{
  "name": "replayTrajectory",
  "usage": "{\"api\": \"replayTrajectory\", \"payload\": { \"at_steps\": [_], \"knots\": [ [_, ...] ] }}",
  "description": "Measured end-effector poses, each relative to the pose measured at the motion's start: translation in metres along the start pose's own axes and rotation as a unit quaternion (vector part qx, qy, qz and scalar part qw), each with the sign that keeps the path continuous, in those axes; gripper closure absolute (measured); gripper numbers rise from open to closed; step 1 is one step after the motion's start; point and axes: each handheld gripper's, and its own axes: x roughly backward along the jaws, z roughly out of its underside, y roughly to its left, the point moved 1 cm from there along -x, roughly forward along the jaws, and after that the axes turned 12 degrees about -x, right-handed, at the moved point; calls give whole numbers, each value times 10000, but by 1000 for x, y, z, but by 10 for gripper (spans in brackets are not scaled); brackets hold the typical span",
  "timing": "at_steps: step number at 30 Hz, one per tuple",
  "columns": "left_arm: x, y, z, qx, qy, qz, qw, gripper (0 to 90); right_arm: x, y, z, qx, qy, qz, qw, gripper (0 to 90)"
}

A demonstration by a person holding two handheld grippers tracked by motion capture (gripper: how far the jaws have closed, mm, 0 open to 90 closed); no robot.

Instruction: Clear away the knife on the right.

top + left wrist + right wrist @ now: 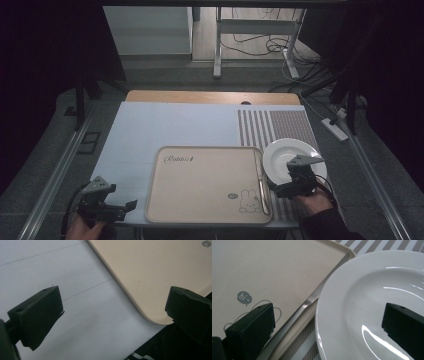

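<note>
White plate (287, 152) sits near right edge of table (175, 125), on striped mat (270, 127), rim touching or slightly overlapping right edge of beige tray (207, 185). Right gripper (292, 186) over plate's near-left rim, jaws spread wide, nothing pinched; one jaw above tray side, other above plate bowl. In right gripper view, metal utensil handle (312, 300) lies along tray's right rim, just beside plate. Left gripper (112, 207) at table's near-left corner, jaws apart, empty, near tray's near-left corner.
</note>
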Motion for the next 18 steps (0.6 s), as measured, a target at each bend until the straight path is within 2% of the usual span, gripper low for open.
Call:
{"api": "replayTrajectory", "payload": {
  "at_steps": [7,8,18],
  "knots": [
    [0,0,0,6,-2,-10,10000,10,13,-5,12,-125,-135,122,9998,0],
    [0,0,0,7,0,-11,10000,10,17,-7,16,-179,-184,213,9994,0],
    [0,-1,0,-11,-9,-23,10000,10,31,-14,29,-377,-336,461,9977,0]
  ]
}}
